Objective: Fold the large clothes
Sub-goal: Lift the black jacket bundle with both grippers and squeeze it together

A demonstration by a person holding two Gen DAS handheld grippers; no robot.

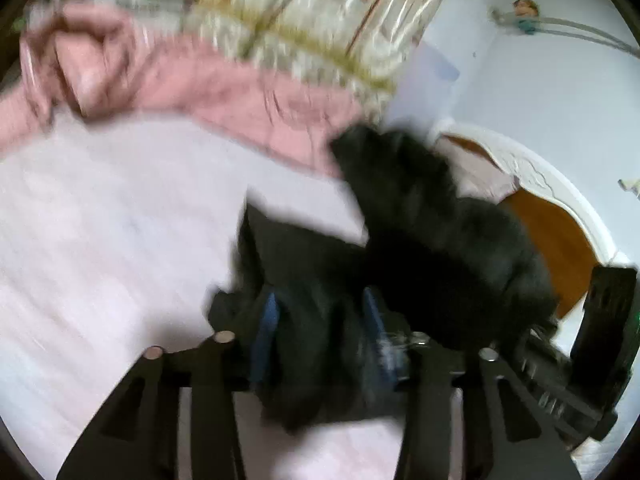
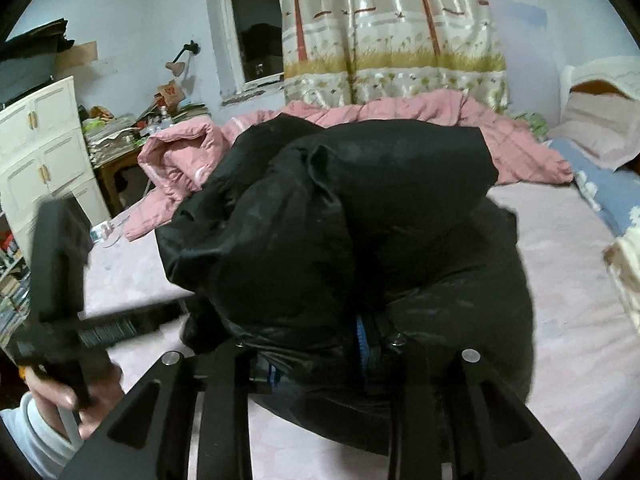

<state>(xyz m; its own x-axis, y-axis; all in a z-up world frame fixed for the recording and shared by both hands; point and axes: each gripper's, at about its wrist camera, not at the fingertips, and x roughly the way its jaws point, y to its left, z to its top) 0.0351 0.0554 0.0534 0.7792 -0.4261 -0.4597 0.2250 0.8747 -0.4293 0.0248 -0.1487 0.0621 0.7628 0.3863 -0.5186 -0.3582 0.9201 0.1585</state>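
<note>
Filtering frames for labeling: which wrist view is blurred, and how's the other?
Left wrist view: heavy motion blur smears the black jacket, pink quilt and curtain. Right wrist view: mostly sharp, fisheye-bent edges; only the left hand-held gripper at the frame edge is smeared.

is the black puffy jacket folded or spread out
Neither: the black puffy jacket is bunched in a lifted heap, gripped by both the right hand-held gripper and left hand-held gripper above the pale pink bedsheet.
</note>
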